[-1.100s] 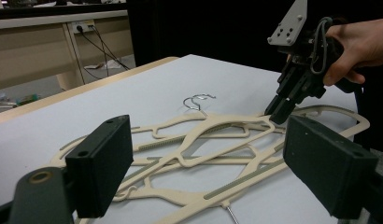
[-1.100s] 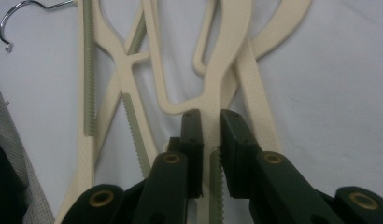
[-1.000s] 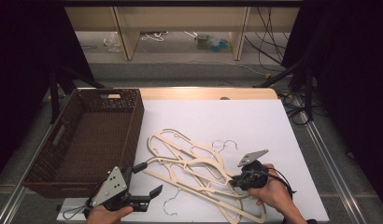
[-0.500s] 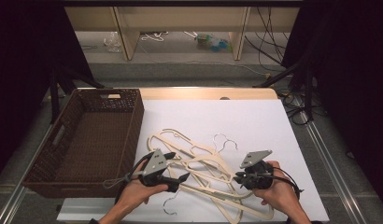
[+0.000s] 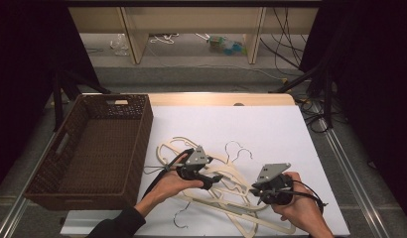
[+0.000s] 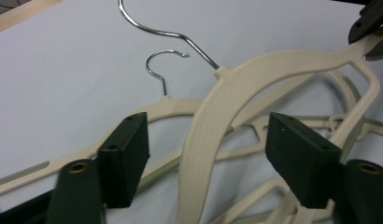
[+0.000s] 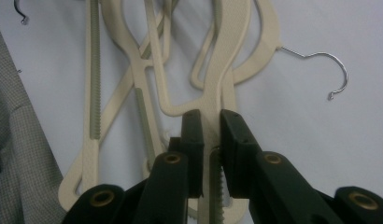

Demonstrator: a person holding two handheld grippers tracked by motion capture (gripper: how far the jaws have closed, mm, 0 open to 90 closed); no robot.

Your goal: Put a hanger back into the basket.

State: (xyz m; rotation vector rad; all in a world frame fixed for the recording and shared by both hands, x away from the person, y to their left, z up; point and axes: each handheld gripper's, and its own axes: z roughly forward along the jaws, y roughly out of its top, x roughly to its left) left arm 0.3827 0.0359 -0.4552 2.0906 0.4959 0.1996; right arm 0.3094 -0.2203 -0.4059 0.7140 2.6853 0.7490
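The top cream hanger (image 6: 213, 121) of the pile on the white table (image 5: 271, 124) sits lifted at one arm, pinched tight by the right gripper (image 7: 210, 122). The left gripper (image 5: 211, 179), a second ago at the table's near-left edge, now straddles it; its jaws have just been closing, pads (image 6: 126, 156) not touching. That gap shows in the left gripper view. The wicker basket (image 5: 92, 148) stands left.

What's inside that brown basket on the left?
The brown basket shows only its bare woven floor and walls. Its near wall hides the strip of floor just behind it; the hangers lie outside.
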